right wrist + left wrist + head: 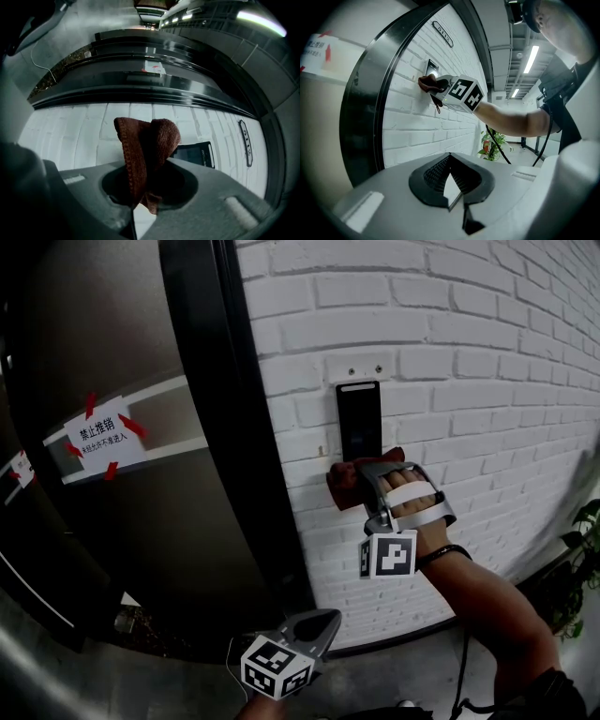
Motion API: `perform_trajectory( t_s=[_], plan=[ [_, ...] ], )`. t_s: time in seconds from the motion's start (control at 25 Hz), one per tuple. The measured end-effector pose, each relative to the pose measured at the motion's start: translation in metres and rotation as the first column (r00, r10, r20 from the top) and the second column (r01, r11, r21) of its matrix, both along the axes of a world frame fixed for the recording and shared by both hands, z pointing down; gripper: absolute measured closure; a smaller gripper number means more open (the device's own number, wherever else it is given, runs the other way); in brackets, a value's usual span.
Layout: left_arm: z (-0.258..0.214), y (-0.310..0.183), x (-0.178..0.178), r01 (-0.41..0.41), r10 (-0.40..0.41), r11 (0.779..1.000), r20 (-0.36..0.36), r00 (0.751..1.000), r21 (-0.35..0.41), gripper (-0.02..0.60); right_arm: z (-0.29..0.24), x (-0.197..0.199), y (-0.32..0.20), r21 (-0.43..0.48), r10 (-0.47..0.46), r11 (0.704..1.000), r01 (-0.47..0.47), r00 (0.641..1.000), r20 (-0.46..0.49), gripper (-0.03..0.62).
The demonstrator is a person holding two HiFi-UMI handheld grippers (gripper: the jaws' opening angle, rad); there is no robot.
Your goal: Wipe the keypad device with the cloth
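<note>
The black keypad device is mounted on the white brick wall. My right gripper is shut on a bunched red-brown cloth, held against the wall at the keypad's lower edge. In the right gripper view the cloth sticks up from the jaws and the keypad shows just right of it. The left gripper view shows that cloth just below the keypad. My left gripper hangs low, away from the wall, shut with nothing in it.
A dark metal door with a black frame stands left of the keypad. It carries a white notice taped with red. A potted plant sits at the far right by the floor. A cable hangs below my right forearm.
</note>
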State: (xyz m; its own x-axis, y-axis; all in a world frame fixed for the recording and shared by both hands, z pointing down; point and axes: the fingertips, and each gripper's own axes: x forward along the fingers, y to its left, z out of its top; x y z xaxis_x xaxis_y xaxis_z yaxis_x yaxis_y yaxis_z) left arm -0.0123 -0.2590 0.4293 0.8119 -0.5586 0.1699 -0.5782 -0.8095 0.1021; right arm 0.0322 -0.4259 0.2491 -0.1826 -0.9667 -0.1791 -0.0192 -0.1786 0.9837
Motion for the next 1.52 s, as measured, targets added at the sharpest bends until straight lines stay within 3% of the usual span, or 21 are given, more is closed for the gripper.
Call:
perform_trajectory(
  t_s=[0.52,0.6,0.68,0.8,0.88,0.96,1.08,1.16,1.24,1.36,1.52],
  plan=[
    [0.002,0.02,-0.024,-0.078,0.078,0.997,-0.009,0.997,-0.016,0.565,0.018,0.002,0.009,-0.094,0.072,0.993,-0.069,0.997,0.034,0.545],
    [0.007,0.022,-0.03,-0.084,0.084,0.996,-0.001,0.996,-0.012,0.565,0.02,-0.001,0.024,-0.14,0.06,0.989,-0.046,0.993,0.099,0.545],
    [0.012,0.025,-0.035,-0.087,0.087,0.996,0.005,0.996,-0.01,0.565,0.031,-0.004,0.042,-0.224,0.03,0.974,0.022,0.974,0.225,0.545],
    [0.016,0.031,-0.04,-0.077,0.077,0.997,-0.005,0.997,-0.012,0.565,0.063,0.0,0.075,-0.355,0.007,0.921,0.158,0.907,0.421,0.545],
    [0.017,0.038,-0.04,-0.059,0.059,0.998,-0.018,0.998,-0.019,0.565,0.092,0.007,0.103,-0.423,0.006,0.864,0.274,0.834,0.552,0.545],
    [0.019,0.048,-0.037,-0.042,0.041,0.999,-0.015,0.999,-0.015,0.565,0.121,0.015,0.136,-0.466,0.034,0.786,0.407,0.724,0.689,0.545],
    [0.019,0.07,-0.025,-0.022,0.022,1.0,-0.002,1.0,0.004,0.565,0.156,0.037,0.188,-0.46,0.129,0.678,0.573,0.524,0.842,0.545],
    [0.015,0.087,-0.012,-0.005,0.005,1.0,-0.012,1.0,0.011,0.565,0.168,0.054,0.22,-0.437,0.172,0.637,0.635,0.436,0.883,0.545],
    [0.013,0.108,0.005,0.018,-0.017,1.0,-0.028,0.999,0.009,0.565,0.175,0.075,0.249,-0.41,0.198,0.616,0.673,0.372,0.907,0.545],
    [0.017,0.141,0.03,0.059,-0.06,0.998,-0.04,0.997,-0.016,0.565,0.185,0.108,0.289,-0.382,0.226,0.596,0.706,0.309,0.924,0.545],
    [0.032,0.188,0.058,0.132,-0.132,0.99,-0.019,0.991,-0.042,0.565,0.197,0.129,0.349,-0.383,0.21,0.54,0.749,0.321,0.923,0.545]
  ],
)
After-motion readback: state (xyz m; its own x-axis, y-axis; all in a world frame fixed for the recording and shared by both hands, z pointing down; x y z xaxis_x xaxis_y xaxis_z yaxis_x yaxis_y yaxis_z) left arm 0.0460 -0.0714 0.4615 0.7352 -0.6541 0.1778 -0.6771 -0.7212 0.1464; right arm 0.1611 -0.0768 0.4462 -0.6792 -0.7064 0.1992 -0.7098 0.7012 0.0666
